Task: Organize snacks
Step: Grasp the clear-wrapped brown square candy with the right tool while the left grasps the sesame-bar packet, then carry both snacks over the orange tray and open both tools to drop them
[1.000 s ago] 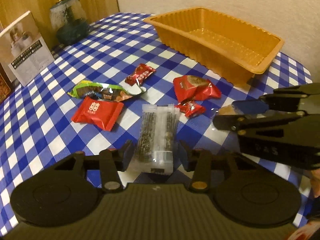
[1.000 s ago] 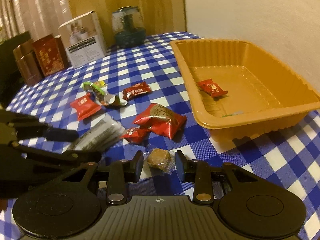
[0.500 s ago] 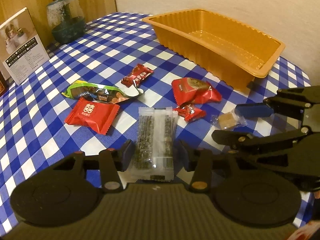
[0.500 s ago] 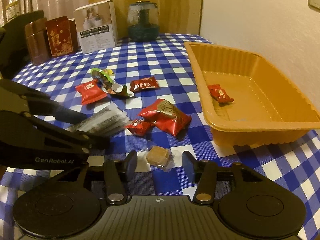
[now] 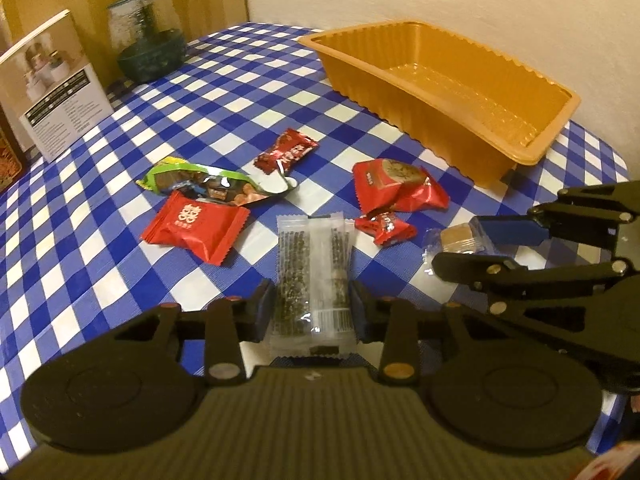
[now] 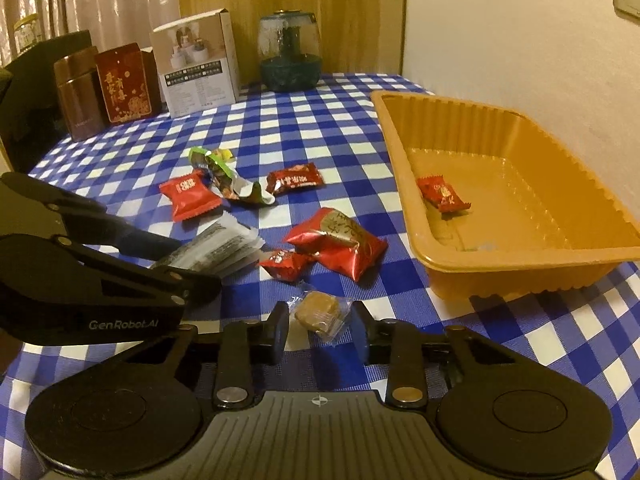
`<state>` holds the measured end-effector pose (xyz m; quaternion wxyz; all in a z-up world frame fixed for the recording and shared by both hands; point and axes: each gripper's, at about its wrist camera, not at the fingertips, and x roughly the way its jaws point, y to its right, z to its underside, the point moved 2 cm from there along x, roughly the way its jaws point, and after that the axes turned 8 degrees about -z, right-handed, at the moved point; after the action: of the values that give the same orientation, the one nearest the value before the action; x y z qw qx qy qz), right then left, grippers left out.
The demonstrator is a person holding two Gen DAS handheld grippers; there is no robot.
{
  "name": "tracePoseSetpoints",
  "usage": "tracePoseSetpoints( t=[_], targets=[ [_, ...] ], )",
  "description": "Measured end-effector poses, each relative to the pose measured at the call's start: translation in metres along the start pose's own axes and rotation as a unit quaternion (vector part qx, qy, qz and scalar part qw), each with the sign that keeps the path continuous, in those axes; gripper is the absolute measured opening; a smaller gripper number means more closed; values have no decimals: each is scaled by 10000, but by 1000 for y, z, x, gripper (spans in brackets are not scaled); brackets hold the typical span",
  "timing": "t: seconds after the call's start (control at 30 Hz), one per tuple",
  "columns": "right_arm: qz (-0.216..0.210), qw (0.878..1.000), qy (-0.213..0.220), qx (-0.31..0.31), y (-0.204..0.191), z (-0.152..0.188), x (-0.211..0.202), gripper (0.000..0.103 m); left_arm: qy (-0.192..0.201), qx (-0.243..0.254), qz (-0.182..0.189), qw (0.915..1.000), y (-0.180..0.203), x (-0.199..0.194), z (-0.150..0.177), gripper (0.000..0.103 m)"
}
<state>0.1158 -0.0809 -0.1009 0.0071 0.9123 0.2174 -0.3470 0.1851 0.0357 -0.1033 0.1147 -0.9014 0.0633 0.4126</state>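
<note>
A clear packet of dark sesame bars [image 5: 312,264] lies on the checked cloth. My left gripper [image 5: 312,312] is closing on its near end, and both pads touch its edges. A brown candy in a clear wrapper [image 6: 320,312] sits between the pads of my right gripper [image 6: 320,328], whose jaws are closing onto the wrapper. The orange tray [image 6: 520,276] stands at the right with one red candy [image 6: 442,198] inside. Loose on the cloth are a red square packet [image 5: 196,228], a torn green wrapper [image 5: 200,184], a dark red candy [image 5: 286,154], a big red packet [image 5: 396,184] and a small red candy [image 5: 384,230].
At the back of the table stand a white box [image 6: 200,68], a glass jar [image 6: 290,56], a red tin [image 6: 126,84] and a brown tin [image 6: 78,96]. The wall runs just behind the tray. The two grippers sit close side by side.
The right jaws spread wider half a second ago and have drawn in again around the brown candy. The left jaws have narrowed onto the sesame packet. Neither hand has shifted.
</note>
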Motion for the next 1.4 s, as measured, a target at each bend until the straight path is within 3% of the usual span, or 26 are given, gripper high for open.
tracePoseSetpoints(
  t=[0.33, 0.8, 1.13, 1.4],
  targets=[
    [-217, 9992, 330, -8, -10, -14, -16, 33, 168, -458, -152, 9987, -13, -19, -3, 36],
    [-131, 9967, 798, 6, 3, -38, -40, 33, 281, -1118, -286, 9929, -20, -36, -20, 36],
    [97, 9940, 1073, 209, 44, -62, -57, 33, 488, -1207, -187, 9913, 1, -43, -44, 36],
    [405, 9906, 1153, 614, 100, -76, -64, 33, 799, -1160, 174, 9899, 28, -45, -77, 36]
  ],
)
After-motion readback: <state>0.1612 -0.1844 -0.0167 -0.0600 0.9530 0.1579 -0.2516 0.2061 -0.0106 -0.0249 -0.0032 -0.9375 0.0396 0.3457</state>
